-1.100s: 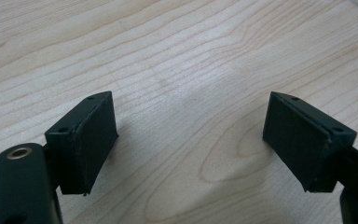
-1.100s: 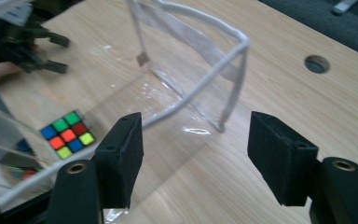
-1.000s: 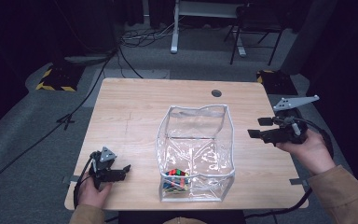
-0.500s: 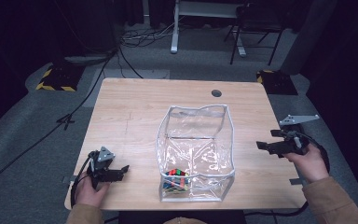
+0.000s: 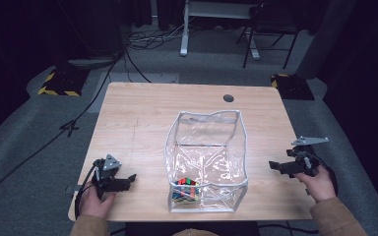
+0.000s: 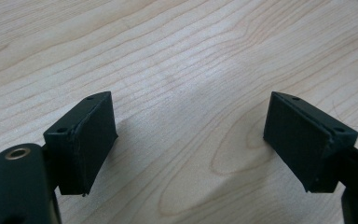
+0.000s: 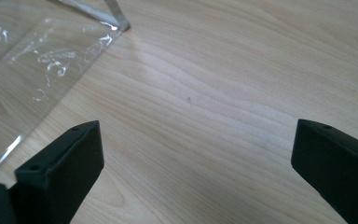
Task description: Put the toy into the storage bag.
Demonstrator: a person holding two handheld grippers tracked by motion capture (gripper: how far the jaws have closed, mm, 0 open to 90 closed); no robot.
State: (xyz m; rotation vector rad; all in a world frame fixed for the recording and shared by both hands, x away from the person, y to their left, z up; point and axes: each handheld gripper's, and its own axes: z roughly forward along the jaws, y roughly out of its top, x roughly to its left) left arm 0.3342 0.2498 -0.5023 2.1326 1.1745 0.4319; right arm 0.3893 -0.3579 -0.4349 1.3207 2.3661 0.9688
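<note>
Two grippers rest apart on my wooden table (image 5: 142, 118). My right gripper (image 5: 275, 166) has sunk beside the clear plastic bag (image 5: 206, 147), jaws just opened, empty; the puzzle cube (image 5: 184, 188) sits inside, apparently delivered. My left gripper (image 5: 128, 180) gapes empty.

Dim room — grey carpet (image 5: 39, 147), light wood table (image 5: 142, 118), chair (image 5: 270, 29) behind.

Wooden table (image 5: 142, 113); clear bag (image 5: 206, 147) standing on it.

Light wooden surface (image 5: 142, 123) with round cable hole (image 5: 228, 98), grey carpeted floor (image 5: 29, 162), black cables (image 5: 147, 42), yellow-black striped blocks (image 5: 59, 81), chair legs (image 5: 268, 39) beyond.
</note>
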